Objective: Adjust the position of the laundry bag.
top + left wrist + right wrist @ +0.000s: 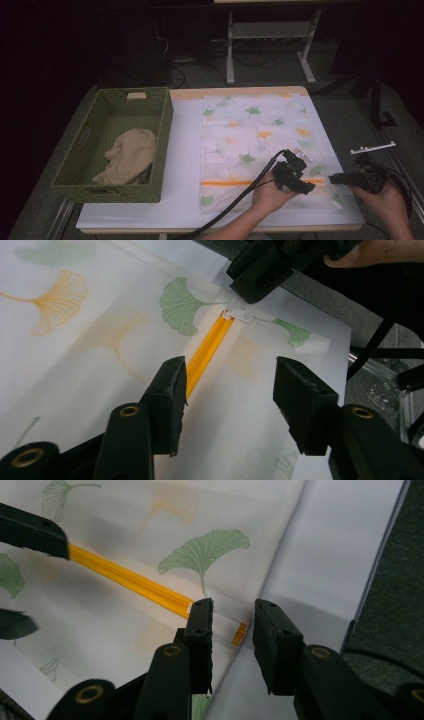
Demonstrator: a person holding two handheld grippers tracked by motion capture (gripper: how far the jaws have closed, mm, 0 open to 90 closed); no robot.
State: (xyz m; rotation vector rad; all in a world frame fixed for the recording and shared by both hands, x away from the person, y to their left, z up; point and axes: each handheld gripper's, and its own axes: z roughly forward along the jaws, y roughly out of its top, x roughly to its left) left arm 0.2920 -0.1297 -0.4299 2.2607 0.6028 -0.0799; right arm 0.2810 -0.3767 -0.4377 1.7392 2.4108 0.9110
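The zip bag (257,145) lies flat near the counter's (185,150) right edge, thin, limp and slippery. Take it by the orange zipper (207,347) pull (239,315); the left tongs (227,400) and right tongs (232,630) both stand apart, clamping nothing.

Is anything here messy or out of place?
Only slightly: the beige cloth lies crumpled in the green basket rather than folded. The leaf-print bag lies flat and square on the table, orange zipper straight. Nothing spilled or damaged.

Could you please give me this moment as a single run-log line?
scene: leaf-print zip bag flat on table | left gripper: open, astride orange zipper | right gripper: open at white slider | basket: holds beige cloth
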